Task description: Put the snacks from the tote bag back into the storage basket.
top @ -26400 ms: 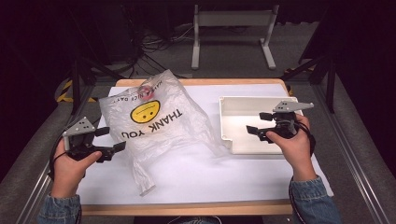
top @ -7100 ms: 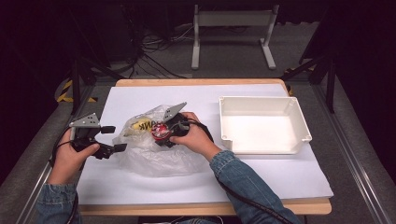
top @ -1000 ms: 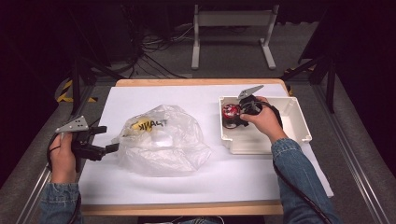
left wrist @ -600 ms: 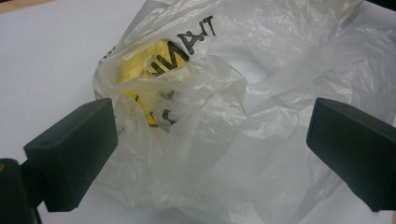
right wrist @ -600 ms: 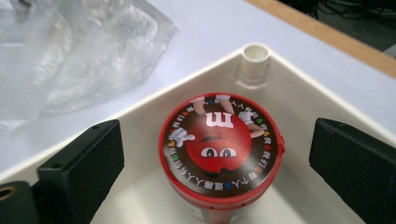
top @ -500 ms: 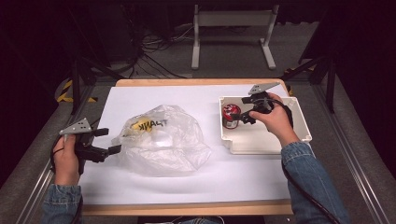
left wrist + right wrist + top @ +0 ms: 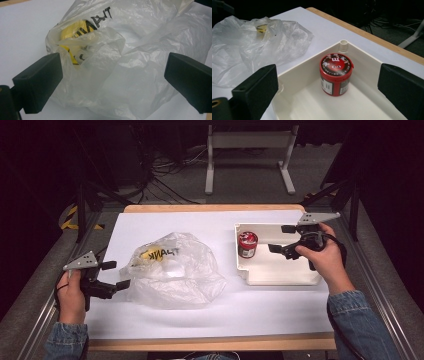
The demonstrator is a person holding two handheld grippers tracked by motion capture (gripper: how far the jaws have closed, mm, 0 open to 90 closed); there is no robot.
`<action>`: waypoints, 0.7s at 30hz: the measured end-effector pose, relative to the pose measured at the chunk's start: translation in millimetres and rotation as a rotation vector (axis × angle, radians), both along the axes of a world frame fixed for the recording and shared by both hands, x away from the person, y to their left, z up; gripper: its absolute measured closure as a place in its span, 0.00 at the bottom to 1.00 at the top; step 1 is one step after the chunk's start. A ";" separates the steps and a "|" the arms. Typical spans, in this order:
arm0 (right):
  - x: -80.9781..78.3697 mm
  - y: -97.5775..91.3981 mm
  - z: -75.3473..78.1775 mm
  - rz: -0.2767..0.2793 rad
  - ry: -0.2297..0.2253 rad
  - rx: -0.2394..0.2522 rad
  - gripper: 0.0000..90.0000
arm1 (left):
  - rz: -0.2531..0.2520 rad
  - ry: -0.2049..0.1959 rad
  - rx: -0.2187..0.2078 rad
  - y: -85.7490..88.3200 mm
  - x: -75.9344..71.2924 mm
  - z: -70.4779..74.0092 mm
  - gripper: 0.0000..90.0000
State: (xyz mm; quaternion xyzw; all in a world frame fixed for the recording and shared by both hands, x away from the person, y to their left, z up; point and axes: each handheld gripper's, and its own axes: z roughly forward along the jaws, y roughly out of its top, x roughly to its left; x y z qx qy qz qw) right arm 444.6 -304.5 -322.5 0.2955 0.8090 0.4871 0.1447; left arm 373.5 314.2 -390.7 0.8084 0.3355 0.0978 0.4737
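Jaws of the right gripper (image 7: 280, 239) have just been opening and now stand wide apart with nothing between them; a second ago they were down at the red can (image 7: 247, 244), and now the hand is drawn back to the tray's right. The can stands upright in the near-left corner of the white tray (image 7: 280, 276) (lid up, label legible), ahead of the jaws and apart from them. The left gripper (image 7: 114, 275) holds its jaws apart at the plastic bag (image 7: 172, 272), just beside its edge. Open white worktop (image 7: 260, 307) lies between bag and tray.
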 end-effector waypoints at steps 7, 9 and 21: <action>-26.3 -26.0 -1.5 -0.050 -0.014 0.016 0.05 | 0.021 0.004 -0.002 2.3 -3.8 -7.2 0.03; -32.7 -33.5 -2.9 -0.057 -0.007 0.018 0.05 | 0.018 0.003 -0.001 2.7 -5.6 -9.4 0.03; -67.3 -66.8 -13.5 -0.078 -0.037 -0.015 0.04 | 0.043 -0.005 -0.013 8.2 -18.7 -23.1 0.02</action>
